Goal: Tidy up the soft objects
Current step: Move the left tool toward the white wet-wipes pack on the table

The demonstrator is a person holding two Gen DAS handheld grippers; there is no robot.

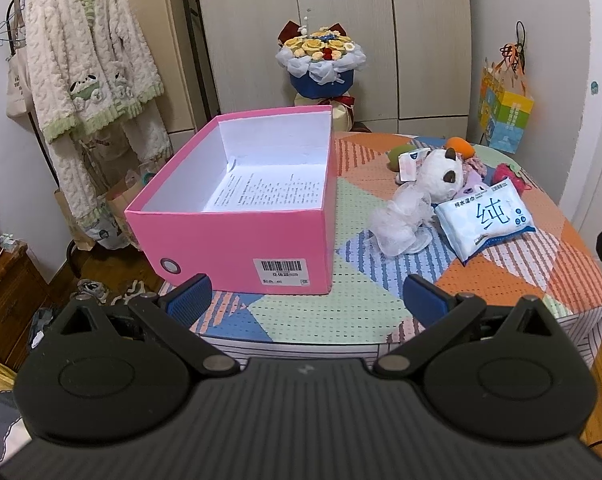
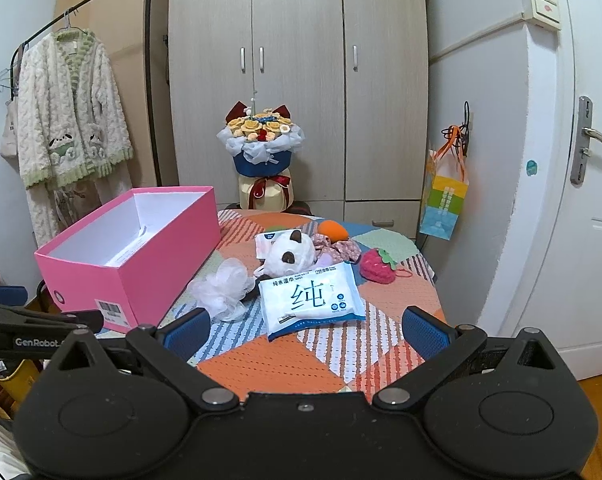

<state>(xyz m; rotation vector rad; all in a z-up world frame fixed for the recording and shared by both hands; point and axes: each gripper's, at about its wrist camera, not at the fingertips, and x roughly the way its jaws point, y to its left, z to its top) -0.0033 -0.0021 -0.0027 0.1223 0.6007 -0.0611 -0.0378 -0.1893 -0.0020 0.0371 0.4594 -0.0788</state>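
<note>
Pink box (image 1: pixel 237 216): sitting open on the left of the table (image 1: pixel 341 308), rigid cardboard, white inside, holding only a printed sheet; probably waiting as the bin for the soft things.
Left hand-held gripper (image 1: pixel 307 300): hovering before the box, jaws spread wide, gripping nothing.
Mesh bath puff (image 2: pixel 221 288): lying just right of the box, white, frothy, crushable.
Plush toy (image 2: pixel 291 256): lying in the pile behind the puff, furry white with dark patches.
Wipes pack (image 2: pixel 311 300): resting nearest, glossy, pillowy, flat.
Right hand-held gripper (image 2: pixel 305 330): facing the pack, jaws wide, empty.
Knitted strawberry (image 2: pixel 377 266): sitting rightmost, pink, nubbly.
</note>
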